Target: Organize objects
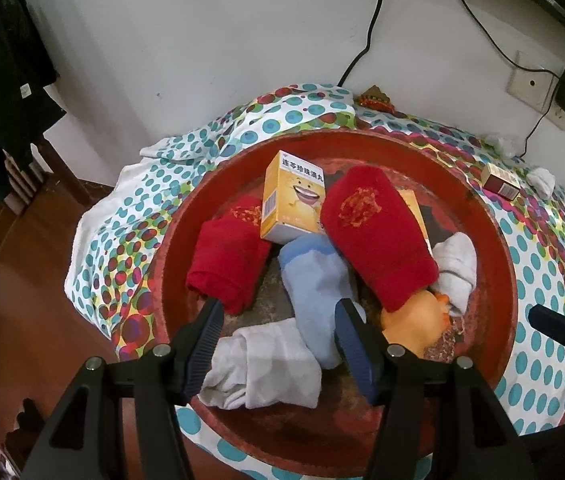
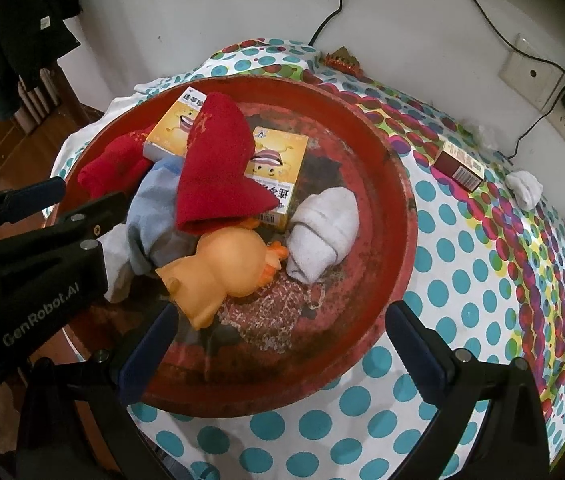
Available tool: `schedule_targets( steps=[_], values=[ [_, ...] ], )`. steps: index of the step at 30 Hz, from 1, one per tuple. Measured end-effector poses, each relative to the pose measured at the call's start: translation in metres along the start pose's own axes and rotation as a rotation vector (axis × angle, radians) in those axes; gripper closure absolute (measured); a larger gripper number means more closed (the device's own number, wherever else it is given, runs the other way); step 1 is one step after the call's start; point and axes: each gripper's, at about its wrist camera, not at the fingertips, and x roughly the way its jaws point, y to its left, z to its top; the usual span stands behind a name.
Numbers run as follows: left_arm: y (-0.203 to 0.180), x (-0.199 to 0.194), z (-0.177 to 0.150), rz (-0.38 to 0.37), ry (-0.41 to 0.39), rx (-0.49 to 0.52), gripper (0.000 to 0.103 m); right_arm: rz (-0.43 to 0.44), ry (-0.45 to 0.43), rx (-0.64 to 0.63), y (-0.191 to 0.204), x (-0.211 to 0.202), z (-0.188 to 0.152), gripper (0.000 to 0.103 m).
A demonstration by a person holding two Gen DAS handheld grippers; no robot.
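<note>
Over the red tray [image 1: 502,240], both grippers (left [image 1: 278,320], right [image 2: 282,330]) hang wide apart, holding nothing.

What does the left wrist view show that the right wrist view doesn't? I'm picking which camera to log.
Only the left wrist view shows the whole white sock lying between the left gripper's fingers, at the red tray's near rim.

Only the right wrist view shows the second yellow medicine box almost whole, and the left gripper from outside.

Both show the large red sock, the light blue sock, the orange toy, the rolled white sock and the dark red box on the dotted cloth.
</note>
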Motion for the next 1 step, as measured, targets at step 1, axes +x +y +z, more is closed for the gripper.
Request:
schedule_targets(
  steps=[1],
  values=[
    [0.0007, 0.0001, -0.0001, -0.004, 0.002, -0.003, 0.044, 0.000, 0.001, -0.001, 0.0002, 0.0000, -0.0011, 0.000]
  ],
)
